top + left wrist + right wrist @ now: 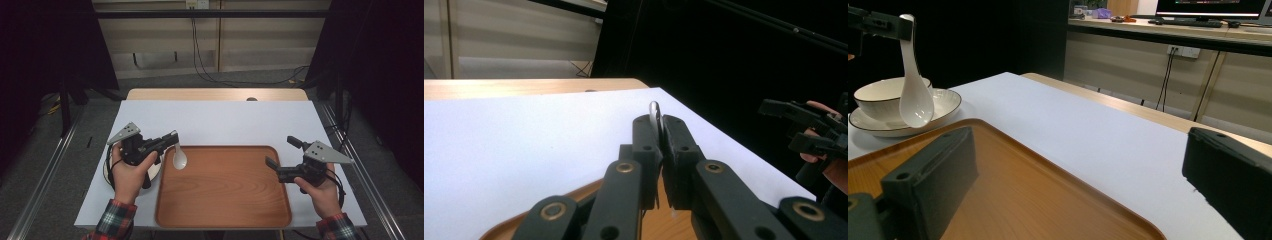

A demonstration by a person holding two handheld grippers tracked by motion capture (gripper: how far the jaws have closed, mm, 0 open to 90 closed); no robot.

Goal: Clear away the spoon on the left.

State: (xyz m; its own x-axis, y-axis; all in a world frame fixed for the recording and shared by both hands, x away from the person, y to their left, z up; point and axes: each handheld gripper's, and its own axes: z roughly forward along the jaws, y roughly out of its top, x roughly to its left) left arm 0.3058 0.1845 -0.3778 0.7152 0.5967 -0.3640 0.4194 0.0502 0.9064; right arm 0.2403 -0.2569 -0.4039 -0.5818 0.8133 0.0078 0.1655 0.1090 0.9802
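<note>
I observe a wooden tray [225, 210] on the white table cover [220, 120]; its floor is bare. To its left a white bowl [878, 97] sits in a dark-rimmed white plate [945, 107]; I cannot tell what the bowl holds. My left gripper [172, 138] is clenched on the handle of a white spoon [179, 157], which hangs bowl-end down over the tray's near-left corner, just beside the plate. In the left gripper view the handle tip [654, 107] protrudes between the closed jaws. My right gripper [281, 152] hovers over the tray's right edge, jaws spread wide and gripping nothing. Cables [210, 70] run along the floor beyond the table.
</note>
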